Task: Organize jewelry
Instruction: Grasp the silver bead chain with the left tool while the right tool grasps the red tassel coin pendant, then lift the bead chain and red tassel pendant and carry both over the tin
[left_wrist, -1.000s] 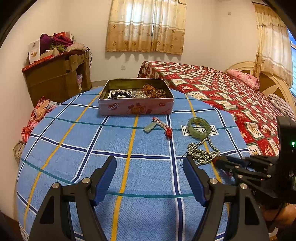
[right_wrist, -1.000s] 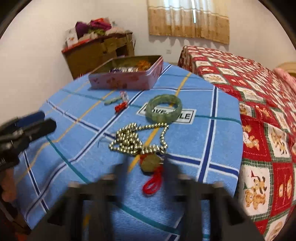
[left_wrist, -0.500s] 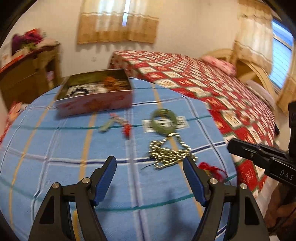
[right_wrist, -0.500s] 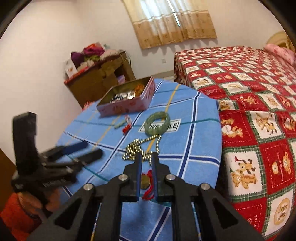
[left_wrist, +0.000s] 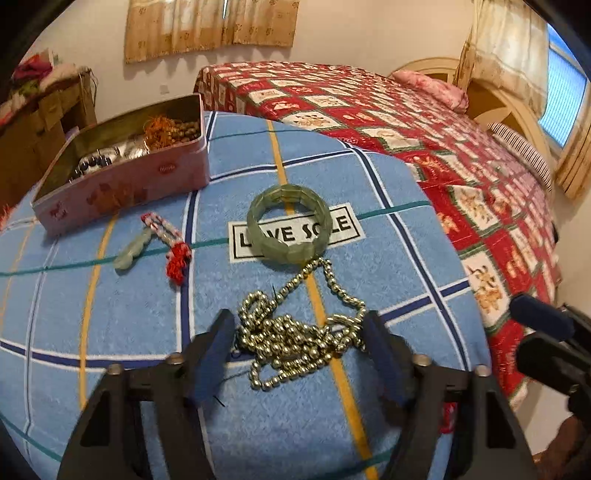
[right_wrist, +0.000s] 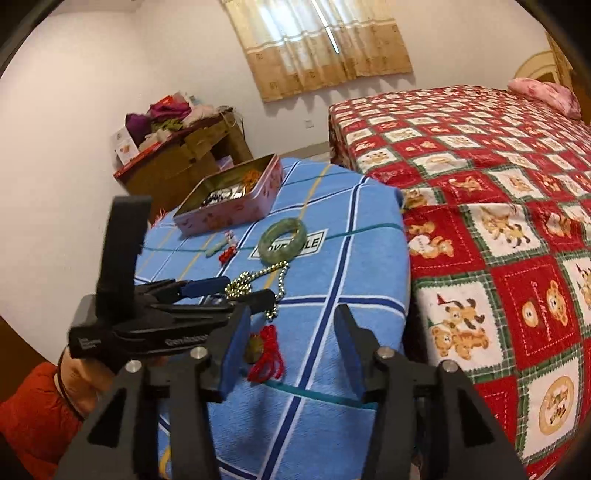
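Note:
A silver bead chain (left_wrist: 295, 332) lies bunched on the blue checked cloth (left_wrist: 110, 314), between the fingers of my open left gripper (left_wrist: 301, 339). A green jade bangle (left_wrist: 288, 223) lies just beyond it. A pale green pendant with a red tassel (left_wrist: 155, 243) lies to the left. The pink tin (left_wrist: 122, 184) at the back left holds beaded jewelry. In the right wrist view my right gripper (right_wrist: 291, 343) is open and empty above the table's near edge, beside the chain's pendant with its red cord (right_wrist: 266, 350). The left gripper (right_wrist: 229, 291) straddles the chain (right_wrist: 255, 280).
A bed with a red patterned cover (right_wrist: 498, 184) stands close against the table's right side. A wooden cabinet with piled clothes (right_wrist: 177, 147) stands behind the tin. The person's hand in a red sleeve (right_wrist: 40, 406) holds the left gripper.
My left gripper moved forward and right until its fingers straddle the bead chain. My right gripper opened, let go of the red-cord pendant and drew back.

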